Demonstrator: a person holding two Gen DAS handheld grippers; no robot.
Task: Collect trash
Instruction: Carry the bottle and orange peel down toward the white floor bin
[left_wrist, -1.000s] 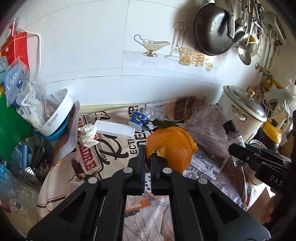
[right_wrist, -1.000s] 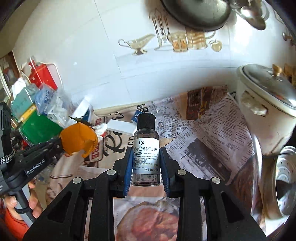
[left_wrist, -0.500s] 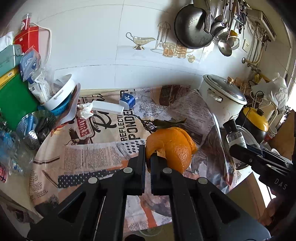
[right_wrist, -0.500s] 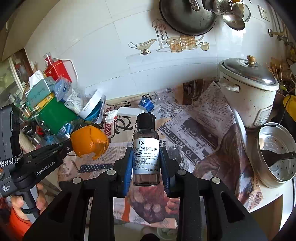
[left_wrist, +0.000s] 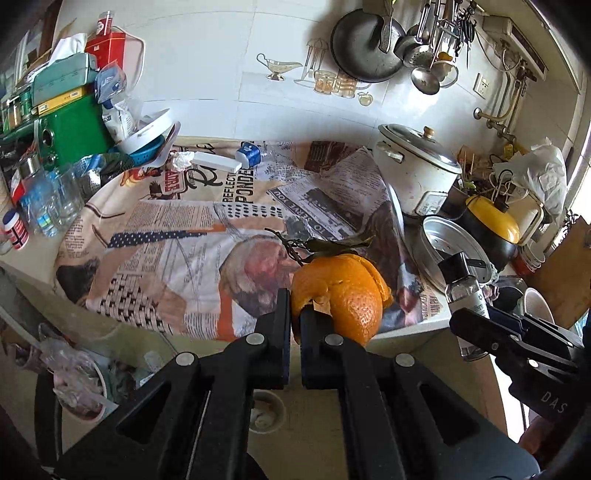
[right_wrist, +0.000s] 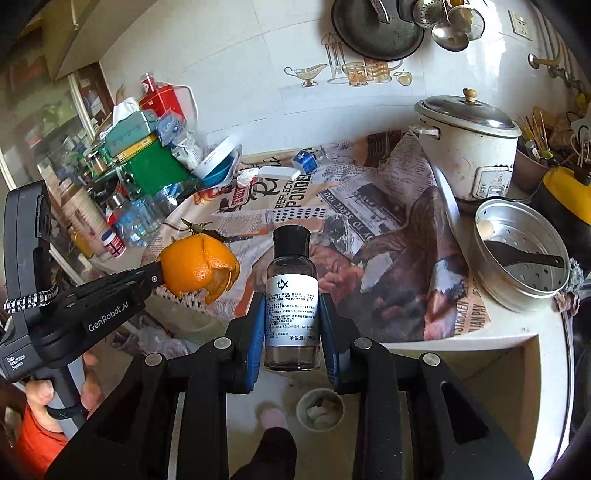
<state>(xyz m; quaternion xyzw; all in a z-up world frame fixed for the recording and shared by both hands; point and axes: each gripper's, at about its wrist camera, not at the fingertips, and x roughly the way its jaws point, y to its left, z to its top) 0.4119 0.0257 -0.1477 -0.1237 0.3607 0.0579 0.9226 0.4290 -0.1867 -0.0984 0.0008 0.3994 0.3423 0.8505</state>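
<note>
Pinching the orange peel (left_wrist: 341, 291) between closed jaws, left gripper (left_wrist: 293, 317) now out past the counter edge (left_wrist: 413, 330), with floor and a small round bin (left_wrist: 266, 413) showing below the fingers where a second ago only the printed tablecloth (left_wrist: 177, 236) lay underneath. Peel the same in the grip as before: hollow, curled, a dry stem with leaves (left_wrist: 332, 243) sticking out at the top, rind clamped at its lower left edge. Clamping the small clear bottle (right_wrist: 291, 299) upright by its labelled body, right gripper (right_wrist: 291, 332) likewise pulled back off the counter, blue pads pressing on both sides, black cap up, gap unchanged across all three moments. Seen from the right wrist: peel and left gripper to the left of the bottle, near it but apart, a hand (right_wrist: 48, 398) around the handle below. Seen from the left wrist: bottle and right gripper at the right edge. More of the kitchen in view than earlier: white rice cooker (right_wrist: 469, 147), perforated steamer insert (right_wrist: 524, 254), hanging pan (left_wrist: 365, 44), green box (left_wrist: 70, 125) and clutter at the left, all smaller and farther off. White tissue (left_wrist: 181, 160), white box (left_wrist: 218, 162) and blue-capped bottle (left_wrist: 255, 155) lying at the back of the cloth, as before. Contents of the bin possibly crumpled paper, too blurred to be sure.
</note>
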